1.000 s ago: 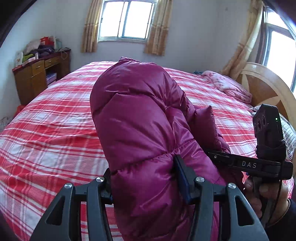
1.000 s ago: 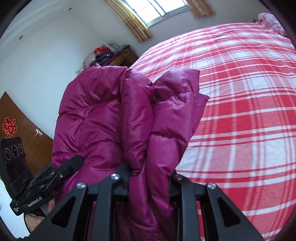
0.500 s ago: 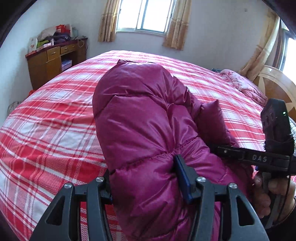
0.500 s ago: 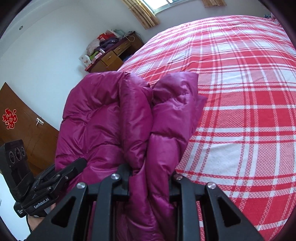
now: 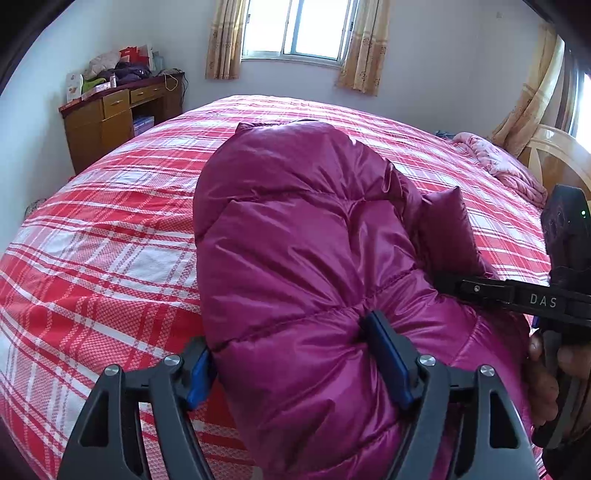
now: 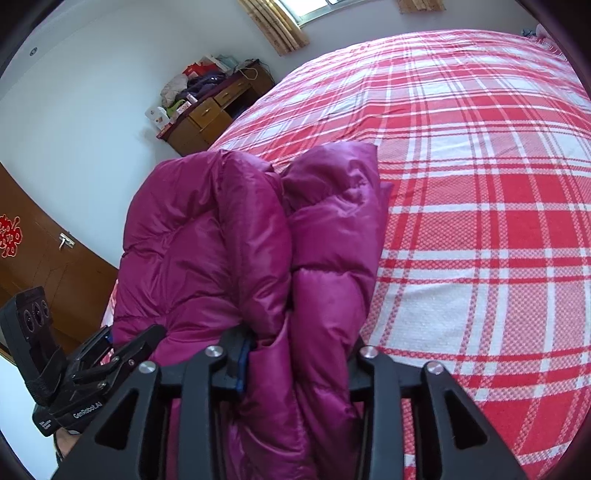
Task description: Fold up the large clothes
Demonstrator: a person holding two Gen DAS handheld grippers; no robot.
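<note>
Left gripper [image 5: 291, 354]: your jaws have just been opening and now stand wide; the blue pads still flank a thick puffy roll of the magenta down jacket [image 5: 295, 236], and the right pad dents the fabric, so the padding still fills the gap and presses on both pads.
Right gripper [image 6: 295, 350]: your jaws have just been opening too; a narrower bunch of the same jacket sits between them. The left blue pad shows with a thin gap beside it, so whether it still pinches the cloth you cannot tell for sure; the fabric bulges against both fingers.
Jacket: folded over into a bulky bundle, it lies on the red and white plaid bedspread [image 5: 110, 251] near the edge closest to you, its far end humped toward the middle of the bed.
Jacket from the right wrist view: two padded lobes [image 6: 229, 236] stand side by side, a seam-like crease between them, the right lobe ending in a blunt corner over the bedspread [image 6: 480, 221].
Your hand [image 5: 543, 369]: it grips the handle of the right gripper, just beside the jacket.
Room: a wooden desk [image 5: 107, 122] piled with clothes stands at the far left wall, a curtained window [image 5: 295, 29] behind the bed.
Far corner: a pink blanket [image 5: 498, 166] lies crumpled by the wooden headboard [image 5: 554, 155].
</note>
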